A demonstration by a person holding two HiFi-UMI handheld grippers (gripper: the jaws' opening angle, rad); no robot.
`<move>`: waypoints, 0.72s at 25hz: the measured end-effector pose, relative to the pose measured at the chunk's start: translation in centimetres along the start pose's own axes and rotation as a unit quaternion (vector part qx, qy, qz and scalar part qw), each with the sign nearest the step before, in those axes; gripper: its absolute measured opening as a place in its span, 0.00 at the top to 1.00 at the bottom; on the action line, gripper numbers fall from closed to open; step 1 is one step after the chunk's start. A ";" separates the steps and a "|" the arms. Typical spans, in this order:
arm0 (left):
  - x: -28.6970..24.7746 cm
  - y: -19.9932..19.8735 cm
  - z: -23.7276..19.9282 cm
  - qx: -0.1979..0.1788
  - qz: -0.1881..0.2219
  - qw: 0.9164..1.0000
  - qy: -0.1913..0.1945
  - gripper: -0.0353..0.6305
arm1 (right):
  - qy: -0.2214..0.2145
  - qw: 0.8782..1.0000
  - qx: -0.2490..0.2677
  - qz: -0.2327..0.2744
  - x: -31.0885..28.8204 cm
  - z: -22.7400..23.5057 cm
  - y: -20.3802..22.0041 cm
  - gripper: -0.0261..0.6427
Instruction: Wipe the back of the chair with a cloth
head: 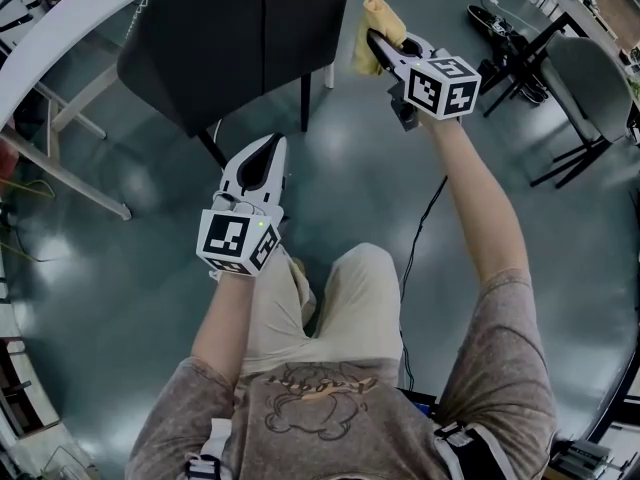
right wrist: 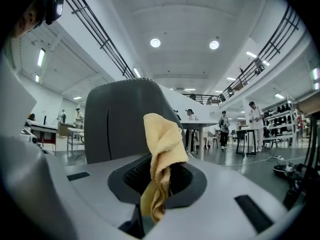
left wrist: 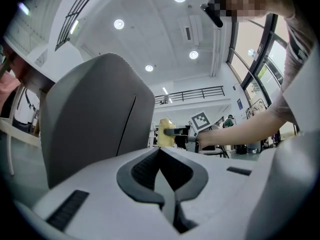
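Head view, looking steeply down at a person standing on a glossy grey floor (head: 340, 198), holding a two-jaw claw in each hand. A dark grey chair (head: 240, 38) fills the frame from 11 to 12 o'clock. At 1 o'clock, the right gripper (head: 373, 38) is raised at the end of an outstretched arm. Its jaws are clamped on a bunched yellow cloth (head: 380, 23), which sits just beside the chair's right edge (whether it touches the chair cannot be told). The left gripper (head: 268, 146) hangs lower, near the centre, pointing toward 12 o'clock at the chair, apart from it.

In the right gripper view, the cloth (right wrist: 162, 154) stands up between the pressed jaws, with the chair's back (right wrist: 120, 119) behind it at 10 o'clock.

In the left gripper view, the jaws are pressed together with nothing between them. The chair (left wrist: 95, 119) looms at 9 o'clock, and the cloth (left wrist: 165, 132) shows small past its edge.

A second chair (head: 590, 78) stands at 2 o'clock in the head view, and a black cable (head: 420, 228) trails across the floor.
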State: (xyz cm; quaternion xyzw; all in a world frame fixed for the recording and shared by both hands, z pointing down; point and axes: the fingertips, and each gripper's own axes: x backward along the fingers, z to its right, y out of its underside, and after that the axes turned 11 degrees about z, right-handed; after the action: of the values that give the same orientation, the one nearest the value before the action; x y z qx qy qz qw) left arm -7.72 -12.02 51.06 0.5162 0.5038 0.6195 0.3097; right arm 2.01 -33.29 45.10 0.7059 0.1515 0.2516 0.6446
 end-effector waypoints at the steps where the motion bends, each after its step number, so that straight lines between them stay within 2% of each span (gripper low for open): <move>1: 0.0 0.0 0.0 0.001 0.000 1.000 0.000 0.94 | 0.006 1.000 -0.002 -0.002 -0.2 0.5 0.2 0.86; 9: 0.1 -0.1 -0.6 0.002 0.001 1.000 -0.001 0.94 | 0.021 0.999 0.002 -0.024 -2.1 2.0 2.0 0.86; 18: -0.2 0.2 -0.7 0.014 0.000 1.000 0.001 0.94 | -0.003 1.000 -0.002 -0.028 -5.4 0.1 3.0 0.86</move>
State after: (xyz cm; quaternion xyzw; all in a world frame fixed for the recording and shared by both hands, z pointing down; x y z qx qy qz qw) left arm -8.33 -12.44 51.20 0.5200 0.5130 0.6129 0.3013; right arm -2.75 -36.62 47.23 0.7012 0.1685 0.2316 0.6529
